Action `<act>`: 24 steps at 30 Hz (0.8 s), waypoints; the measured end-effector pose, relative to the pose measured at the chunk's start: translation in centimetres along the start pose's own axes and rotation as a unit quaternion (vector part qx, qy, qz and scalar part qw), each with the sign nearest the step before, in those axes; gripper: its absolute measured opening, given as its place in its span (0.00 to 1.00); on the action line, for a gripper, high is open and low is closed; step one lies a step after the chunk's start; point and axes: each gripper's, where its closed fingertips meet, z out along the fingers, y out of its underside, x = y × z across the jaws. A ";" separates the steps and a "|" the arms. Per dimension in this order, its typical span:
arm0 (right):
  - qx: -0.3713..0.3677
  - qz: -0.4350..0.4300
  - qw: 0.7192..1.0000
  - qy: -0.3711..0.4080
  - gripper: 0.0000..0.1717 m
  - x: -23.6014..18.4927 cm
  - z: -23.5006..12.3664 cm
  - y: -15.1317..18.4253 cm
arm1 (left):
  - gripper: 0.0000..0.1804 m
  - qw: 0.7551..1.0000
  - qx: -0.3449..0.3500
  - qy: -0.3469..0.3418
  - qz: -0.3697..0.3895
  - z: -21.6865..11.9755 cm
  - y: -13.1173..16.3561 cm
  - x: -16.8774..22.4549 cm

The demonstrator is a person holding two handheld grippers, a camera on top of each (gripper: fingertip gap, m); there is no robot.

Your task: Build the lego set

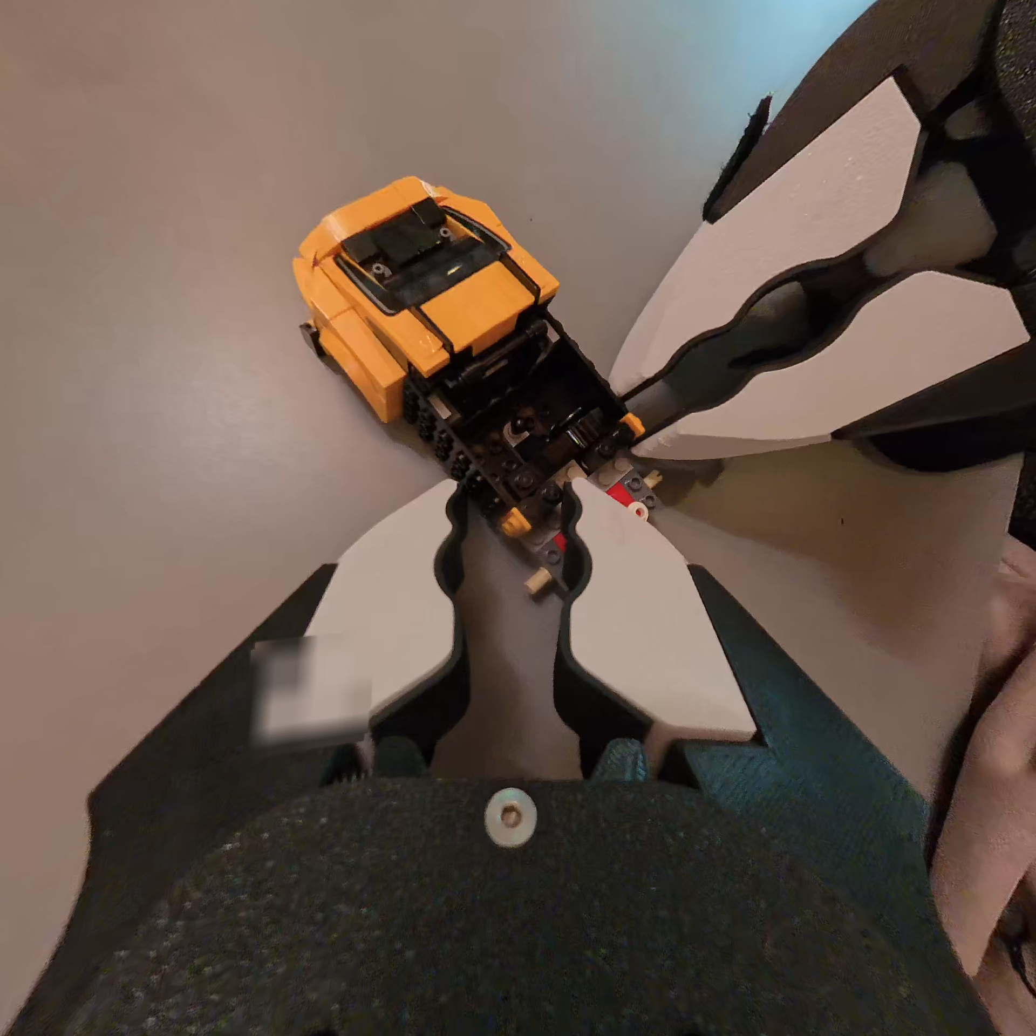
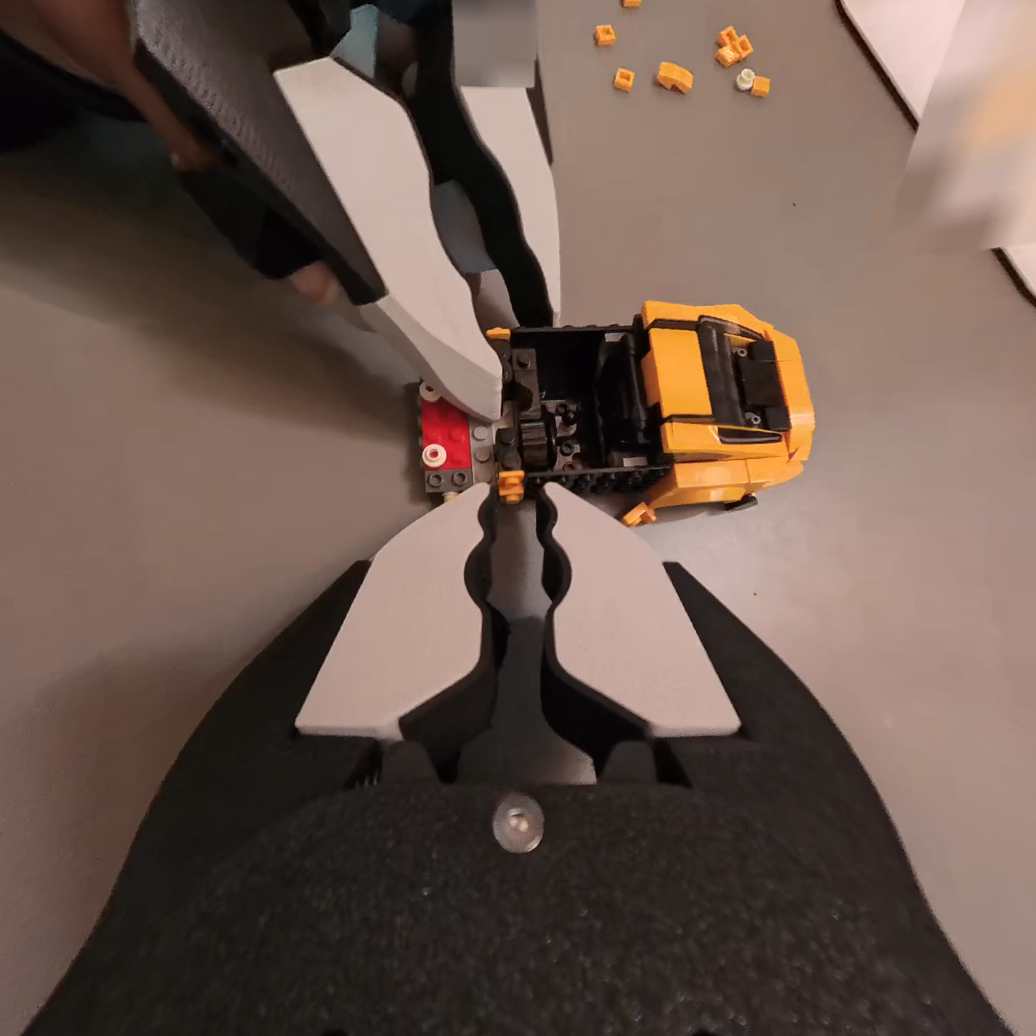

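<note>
A toy brick car with an orange body (image 1: 437, 297) and an open black chassis (image 1: 532, 426) lies on the grey table; it also shows in the right wrist view (image 2: 717, 392). My left gripper (image 1: 516, 485) is shut on the chassis at its stripped end, near a red plate (image 1: 619, 493). Its fingers (image 2: 448, 347) reach in from the upper left in the right wrist view. My right gripper (image 2: 516, 493) is open. A small orange piece (image 2: 511, 483) on the chassis corner stands between its tips, with a gap on the right side. The left wrist view shows that gripper (image 1: 639, 417) at the same corner.
Several loose orange bricks (image 2: 673, 75) lie at the far right of the table. One orange piece (image 2: 639, 513) lies beside the car. A blurred white object (image 2: 953, 140) stands at the right edge. A person's hand (image 1: 998, 729) is at the right. Spacing between my two grippers at the tips: around 4 cm.
</note>
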 end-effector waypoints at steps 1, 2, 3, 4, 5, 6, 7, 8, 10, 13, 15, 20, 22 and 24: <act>-0.003 0.004 1.000 0.003 0.07 0.1 0.0 0.0 | 0.18 1.000 0.000 -0.005 -0.002 0.0 0.0 0.0; -0.006 0.009 1.000 0.007 0.07 0.1 0.1 0.0 | 0.18 1.000 0.001 -0.010 -0.006 0.0 0.0 0.0; -0.009 0.011 1.000 0.012 0.07 0.2 0.1 0.0 | 0.18 1.000 0.001 -0.013 -0.010 0.0 0.0 -0.1; -0.012 0.007 1.000 0.018 0.07 0.2 0.2 0.0 | 0.18 1.000 0.001 -0.016 -0.013 0.0 0.0 -0.1; -0.014 0.002 1.000 0.026 0.07 0.3 0.2 0.0 | 0.18 1.000 0.002 -0.017 -0.016 0.0 0.1 -0.1; -0.014 -0.002 0.999 0.033 0.08 0.3 0.3 0.0 | 0.18 1.000 0.002 -0.018 -0.017 -0.1 0.1 -0.2; -0.014 -0.003 0.999 0.038 0.08 0.3 0.3 0.0 | 0.18 1.000 0.002 -0.017 -0.020 -0.1 0.1 -0.2; -0.013 -0.002 0.999 0.043 0.08 0.3 0.3 0.0 | 0.18 1.000 0.002 -0.018 -0.020 -0.1 0.1 -0.2; -0.011 0.006 0.999 0.053 0.07 0.4 0.3 0.0 | 0.18 1.000 0.004 -0.021 -0.020 0.0 0.0 -0.2; -0.012 0.019 0.998 0.065 0.05 0.4 0.3 0.1 | 0.18 0.999 0.006 -0.029 -0.019 0.0 0.0 -0.3; -0.008 0.010 0.998 0.068 0.05 0.4 0.3 0.0 | 0.18 0.999 0.006 -0.029 -0.018 0.0 0.0 -0.3; -0.008 -0.051 0.998 0.027 0.04 0.2 0.4 0.3 | 0.18 1.000 0.005 -0.023 -0.008 0.0 0.1 -0.2; -0.005 -0.069 0.998 0.006 0.04 0.1 0.4 0.3 | 0.18 1.000 0.005 -0.021 -0.004 -0.1 0.1 -0.2; 0.000 -0.071 0.997 -0.002 0.04 0.0 0.4 0.4 | 0.18 1.000 0.005 -0.021 -0.004 -0.1 0.1 -0.2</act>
